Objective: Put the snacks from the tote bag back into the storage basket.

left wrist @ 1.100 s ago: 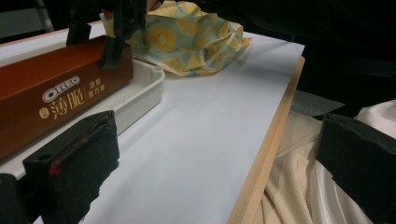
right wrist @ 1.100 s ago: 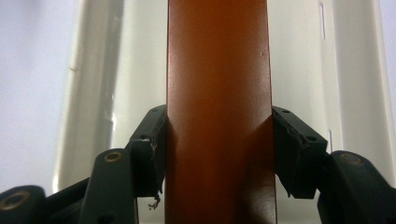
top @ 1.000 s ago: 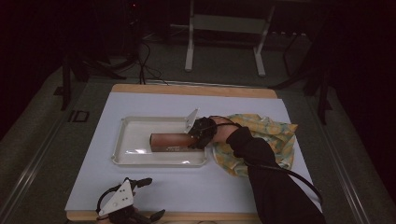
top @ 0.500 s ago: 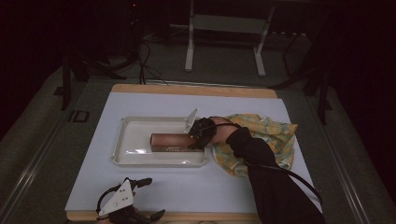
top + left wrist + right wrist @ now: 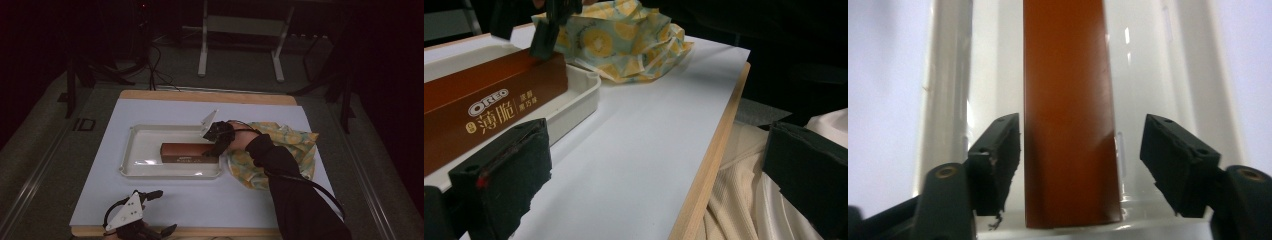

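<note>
While your right gripper [image 5: 1080, 150] has just been opening, its jaws stand apart astride the brown Oreo box [image 5: 1068, 100], right pad clear. Centre frame, the box lies in the white tray [image 5: 145, 145]. Lower left, your left gripper [image 5: 137, 220] gapes empty.

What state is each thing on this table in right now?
Brown Oreo box: lying flat in the tray, between the right gripper's jaws.
White tray: upright on the table, holding the box.
Yellow cloth: crumpled beside the tray.
Right gripper: jaws just opened, right pad off the box.
Left gripper: open, nothing between its jaws.
</note>
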